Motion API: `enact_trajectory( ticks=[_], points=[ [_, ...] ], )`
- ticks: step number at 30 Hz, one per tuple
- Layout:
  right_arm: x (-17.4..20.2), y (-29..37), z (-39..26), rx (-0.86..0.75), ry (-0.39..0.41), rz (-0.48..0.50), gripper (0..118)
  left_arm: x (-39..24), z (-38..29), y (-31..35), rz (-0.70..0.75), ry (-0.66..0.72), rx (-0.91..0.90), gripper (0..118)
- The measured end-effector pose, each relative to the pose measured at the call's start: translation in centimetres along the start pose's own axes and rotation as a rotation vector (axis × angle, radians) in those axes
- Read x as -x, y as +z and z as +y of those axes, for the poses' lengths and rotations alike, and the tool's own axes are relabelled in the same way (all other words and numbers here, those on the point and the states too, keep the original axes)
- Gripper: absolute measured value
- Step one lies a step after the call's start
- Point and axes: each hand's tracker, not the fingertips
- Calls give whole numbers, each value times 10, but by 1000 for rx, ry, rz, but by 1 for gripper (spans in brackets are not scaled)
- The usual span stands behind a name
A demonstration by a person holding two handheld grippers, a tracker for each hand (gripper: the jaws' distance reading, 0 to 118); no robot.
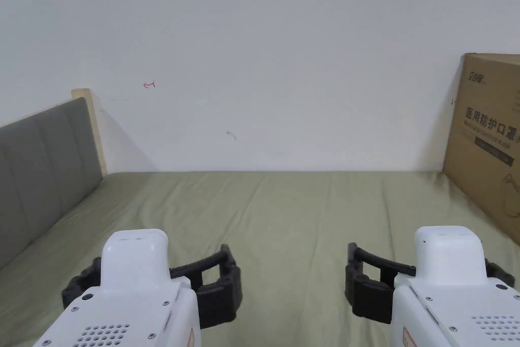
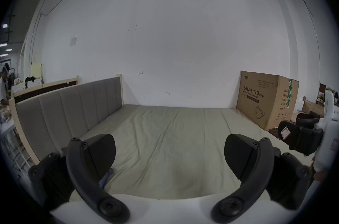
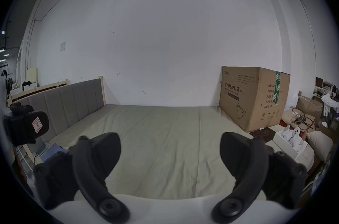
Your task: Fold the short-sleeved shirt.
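An olive-green bed sheet [image 1: 284,211] with long shallow creases stretches ahead to the white wall. My left gripper [image 1: 160,256] hovers over its near left part, jaws wide apart with nothing between them. My right gripper [image 1: 429,261] is level with it on the right, also open with nothing held. In the left gripper view its own jaws [image 2: 169,140] frame bare sheet, and the right gripper [image 2: 293,136] shows at the far right. A bluish-purple piece of fabric [image 2: 108,174] peeks out by the bed's near left edge [image 3: 53,151]; I cannot tell what it is.
A grey padded headboard [image 1: 40,170] lines the bed's left side. A large cardboard box [image 1: 487,139] stands at the far right corner. Beside the bed on the right sit a white box [image 3: 291,140] and clutter. A person [image 2: 3,81] stands far off left.
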Motion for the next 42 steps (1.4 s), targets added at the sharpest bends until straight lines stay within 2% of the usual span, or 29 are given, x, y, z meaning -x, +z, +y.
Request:
enact_trajectory(
  ticks=[4, 8, 13, 16, 19, 27, 30, 36, 40, 42],
  points=[
    [-2, 3, 3, -11, -21, -2, 113, -5, 0, 3, -21, -49, 1, 117],
    [-2, 2, 3, -11, -15, -14, 114, -5, 3, 3, -73, -20, 22, 117],
    [-1, 3, 2, -1, 4, -7, 114, 5, 11, 3, -129, 124, 55, 117],
    [-1, 3, 3, 3, -1, -16, 114, 0, 14, 2, -45, 44, 83, 117],
    [-1, 5, 4, 5, -14, -19, 114, -1, 11, 0, -85, 8, 77, 117],
    [-4, 1, 0, 13, -6, -24, 114, -4, 6, -2, -114, 0, 100, 117],
    [-4, 1, -1, 18, -3, -26, 114, -10, 4, 0, -50, -63, 91, 118],
    [-3, 4, 0, 24, -6, -29, 114, -16, -2, 6, 10, -58, 39, 118],
    [-3, 6, 1, 23, -7, -32, 114, -13, 0, 2, -93, -85, 86, 118],
    [-3, 6, 1, 22, -8, -32, 114, -14, -1, 3, -83, -81, 77, 118]
  ],
)
